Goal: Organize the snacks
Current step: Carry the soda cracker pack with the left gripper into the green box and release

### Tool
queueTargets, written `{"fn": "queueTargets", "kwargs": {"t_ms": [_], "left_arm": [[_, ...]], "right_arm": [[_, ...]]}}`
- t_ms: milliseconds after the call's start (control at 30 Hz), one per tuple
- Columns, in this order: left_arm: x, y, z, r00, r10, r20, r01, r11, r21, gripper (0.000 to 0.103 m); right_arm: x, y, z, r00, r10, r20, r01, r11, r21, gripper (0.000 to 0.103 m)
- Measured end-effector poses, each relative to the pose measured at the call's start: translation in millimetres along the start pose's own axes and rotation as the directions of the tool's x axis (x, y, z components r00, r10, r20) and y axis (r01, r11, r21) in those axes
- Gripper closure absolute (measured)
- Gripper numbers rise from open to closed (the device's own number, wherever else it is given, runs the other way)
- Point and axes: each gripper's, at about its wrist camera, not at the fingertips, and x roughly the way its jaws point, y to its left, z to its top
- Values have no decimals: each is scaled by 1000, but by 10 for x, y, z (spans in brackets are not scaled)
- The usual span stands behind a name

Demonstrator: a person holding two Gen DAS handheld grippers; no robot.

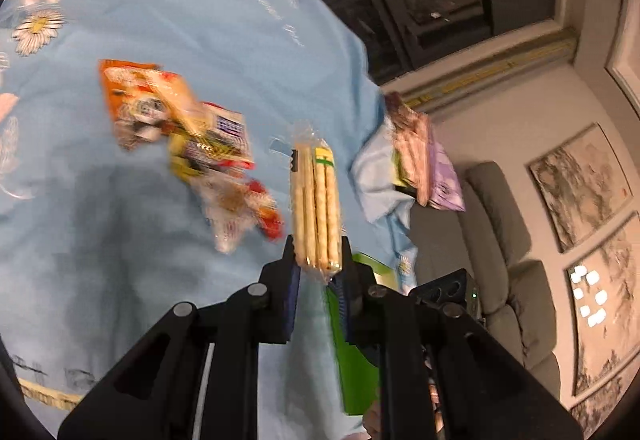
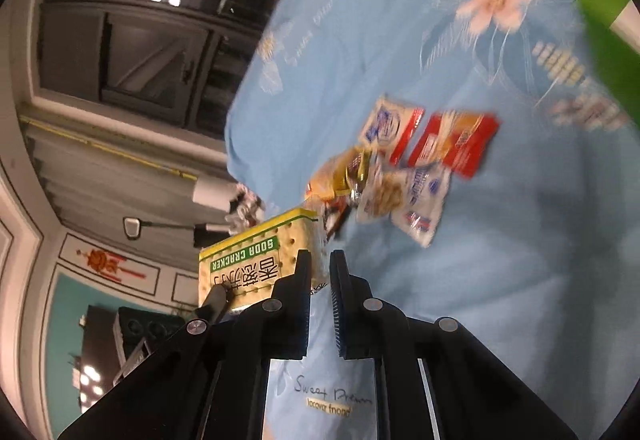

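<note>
Left gripper (image 1: 318, 252) clamps the cracker pack (image 1: 316, 204), pack jutting forward.

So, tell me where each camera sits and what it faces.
Left wrist: on the left gripper, facing along its fingers at the soda cracker packet it grips, over the blue cloth.
Right wrist: on the right gripper, facing past its fingers at the same packet and cloth.
Shared: packet, cloth, snack pile.

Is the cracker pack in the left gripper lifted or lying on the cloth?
Lifted: the cracker pack stands clamped above the blue cloth.
</note>
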Motion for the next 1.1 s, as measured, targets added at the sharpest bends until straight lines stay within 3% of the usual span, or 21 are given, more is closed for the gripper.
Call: {"fn": "queueTargets", "kwargs": {"t_ms": [100, 200, 367, 500, 567, 633, 667, 700, 767, 800, 867, 900, 933, 1033, 1100], "left_arm": [[204, -317, -142, 998, -46, -40, 47, 998, 31, 87], [519, -628, -369, 992, -82, -100, 89, 994, 67, 87], [1234, -1042, -873, 961, -145, -234, 168, 983, 79, 87], [1748, -1216, -1212, 942, -96, -322, 141, 983, 120, 86], [1934, -1295, -1375, 941, -26, -338, 90, 980, 175, 76], [2041, -1361, -1503, 937, 44, -347, 42, 970, 238, 39], [2054, -1382, -1528, 934, 57, -352, 39, 964, 261, 28], [2058, -1432, -1547, 926, 73, -370, 42, 955, 293, 9], [1972, -1504, -1548, 928, 72, -364, 65, 935, 350, 0], [1885, -1557, -1535, 939, 79, -335, 65, 915, 398, 0], [1754, -1666, -1506, 956, 113, -270, 39, 865, 500, 0], [1670, -1707, -1486, 965, 135, -226, 14, 832, 555, 0], [1588, -1721, -1455, 971, 155, -183, -17, 806, 592, 0], [1425, -1633, -1325, 969, 231, -92, -123, 766, 632, 0], [1312, -1498, -1206, 957, 284, -57, -187, 754, 630, 0]], "right_arm": [[-433, -42, 65, 998, 8, 65, -8, 1000, 8, 91], [-941, -132, 83, 989, -35, 143, 35, 999, 1, 91], [-1848, -510, 37, 953, -125, 275, 112, 992, 63, 91], [-2273, -866, -21, 923, -236, 304, 203, 970, 138, 91], [-2345, -1001, -63, 914, -282, 293, 237, 955, 178, 91], [-2401, -1093, -104, 899, -329, 289, 282, 940, 193, 91], [-2427, -1095, -109, 896, -341, 284, 298, 936, 186, 91], [-2417, -1093, -102, 895, -355, 272, 317, 932, 174, 91], [-2382, -1034, -77, 880, -404, 250, 377, 914, 152, 88], [-2377, -1000, -60, 874, -419, 245, 394, 907, 145, 79], [-2338, -923, -43, 862, -452, 230, 432, 892, 135, 46], [-2349, -892, -48, 858, -458, 232, 440, 889, 126, 23], [-2344, -822, -69, 860, -442, 255, 429, 897, 108, 13], [-2366, -733, -46, 867, -422, 265, 424, 904, 50, 9], [-2273, -587, -49, 857, -448, 255, 462, 887, 6, 9]]}}
